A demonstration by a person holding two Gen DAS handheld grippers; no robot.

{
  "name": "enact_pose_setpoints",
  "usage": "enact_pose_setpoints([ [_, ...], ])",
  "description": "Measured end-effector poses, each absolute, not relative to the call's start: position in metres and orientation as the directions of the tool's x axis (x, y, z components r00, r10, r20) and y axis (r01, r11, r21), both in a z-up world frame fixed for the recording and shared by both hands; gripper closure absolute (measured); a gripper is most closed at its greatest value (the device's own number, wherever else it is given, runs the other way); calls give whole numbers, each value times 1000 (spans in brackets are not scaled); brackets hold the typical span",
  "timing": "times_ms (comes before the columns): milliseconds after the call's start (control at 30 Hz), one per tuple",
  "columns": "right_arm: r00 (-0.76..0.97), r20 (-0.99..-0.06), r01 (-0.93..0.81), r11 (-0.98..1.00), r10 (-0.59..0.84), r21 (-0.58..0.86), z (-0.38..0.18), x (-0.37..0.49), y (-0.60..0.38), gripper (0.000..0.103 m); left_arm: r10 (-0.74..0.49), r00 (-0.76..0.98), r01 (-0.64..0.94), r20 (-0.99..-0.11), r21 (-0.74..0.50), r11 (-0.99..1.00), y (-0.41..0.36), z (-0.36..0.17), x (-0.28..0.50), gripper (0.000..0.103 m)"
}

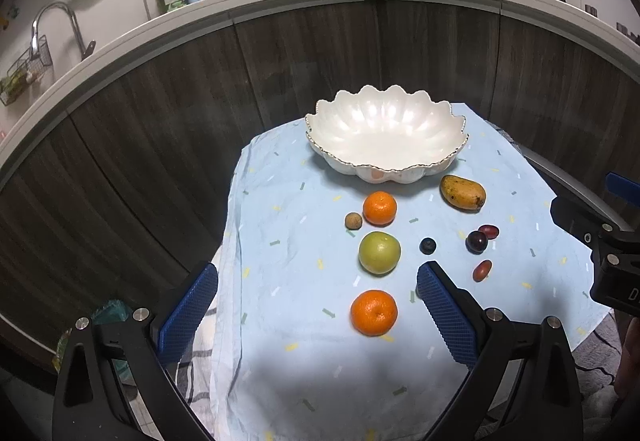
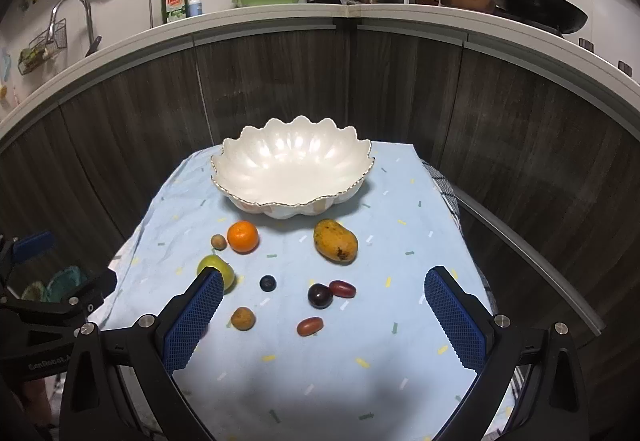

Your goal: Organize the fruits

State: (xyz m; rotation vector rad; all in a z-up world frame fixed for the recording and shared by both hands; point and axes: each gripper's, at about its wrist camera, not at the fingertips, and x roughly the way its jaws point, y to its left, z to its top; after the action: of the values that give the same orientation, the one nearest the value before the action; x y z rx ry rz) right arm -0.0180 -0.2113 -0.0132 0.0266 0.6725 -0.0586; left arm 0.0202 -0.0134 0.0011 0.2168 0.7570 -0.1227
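A white scalloped bowl (image 1: pixel 386 137) with a thin metallic rim sits at the far end of a pale blue cloth (image 1: pixel 304 361) printed with small dashes, and nothing lies inside it. All the fruit is on the cloth in front of the bowl. Nearest the bowl are a small orange (image 1: pixel 379 207) with a little brown nut-like fruit (image 1: pixel 353 220) just beside it on the left, and a yellow mango (image 1: pixel 463 192) off to the right. Closer in comes a green apple (image 1: pixel 379 252), then a second orange (image 1: pixel 374 312) nearest the left camera. To the right of the apple is a dark blueberry (image 1: pixel 427 245), and further right a dark plum (image 1: pixel 476 241) touching a red oblong fruit (image 1: pixel 489 231), with another red oblong fruit (image 1: pixel 482 270) lying apart from them. The left gripper (image 1: pixel 318 317) hangs above the near orange with its blue-padded jaws wide apart, holding nothing. The right gripper (image 2: pixel 324 321) is likewise spread wide and empty, over the plum and red fruits. On the counter behind stands a green bottle of dish soap (image 2: pixel 173 3); its label reads "Dish" in the right view. The black body of the left gripper, seen at the lower left edge of the right view, carries white lettering that looks like "GenRobot", partly cut off.
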Motion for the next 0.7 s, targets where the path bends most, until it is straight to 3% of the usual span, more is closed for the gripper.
enact_pose_setpoints([
  [700,755,-655,16,1000,-23,-16,-61,11,-210,1,-92,694,266,-714,135,954,-30,-54,44,1],
])
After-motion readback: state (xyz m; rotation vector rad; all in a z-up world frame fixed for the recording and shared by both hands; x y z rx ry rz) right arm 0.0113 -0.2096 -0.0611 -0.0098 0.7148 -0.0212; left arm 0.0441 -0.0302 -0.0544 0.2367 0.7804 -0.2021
